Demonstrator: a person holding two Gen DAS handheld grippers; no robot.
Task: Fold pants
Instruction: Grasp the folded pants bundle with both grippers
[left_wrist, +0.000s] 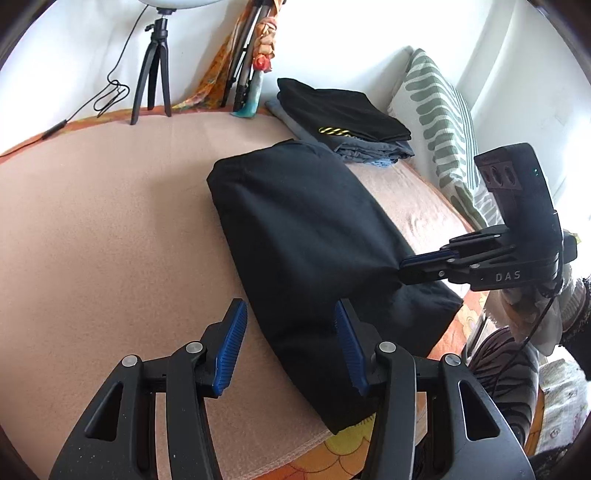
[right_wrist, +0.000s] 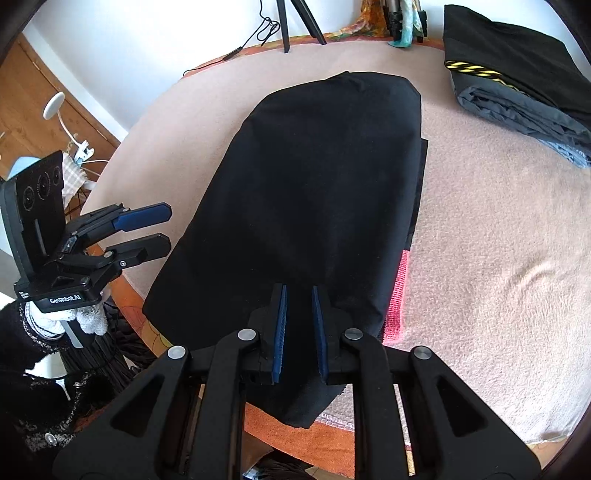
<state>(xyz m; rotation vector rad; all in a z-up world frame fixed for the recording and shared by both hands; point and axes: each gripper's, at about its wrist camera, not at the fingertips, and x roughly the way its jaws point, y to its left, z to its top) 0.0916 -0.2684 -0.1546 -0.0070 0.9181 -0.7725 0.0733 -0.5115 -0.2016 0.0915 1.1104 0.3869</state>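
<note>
Black pants (left_wrist: 306, 229) lie folded into a long block on the pink blanket (left_wrist: 110, 221). My left gripper (left_wrist: 289, 320) is open at their near edge, one pad over the blanket and the other over the cloth. In the right wrist view, the left gripper (right_wrist: 168, 227) hangs beside the pants (right_wrist: 314, 177) with nothing between its fingers. My right gripper (right_wrist: 298, 295) sits at the near end of the pants, its pads close together with black cloth between them. From the left wrist view, the right gripper (left_wrist: 402, 268) pinches a puckered point of the fabric.
A stack of folded dark clothes (left_wrist: 343, 114) lies at the far side beside a green-patterned pillow (left_wrist: 439, 110). A black tripod (left_wrist: 153, 74) with a cable stands at the far edge. The bed's orange edge (right_wrist: 325, 443) is just below the grippers. A white-gloved hand (right_wrist: 88, 317) holds the left gripper.
</note>
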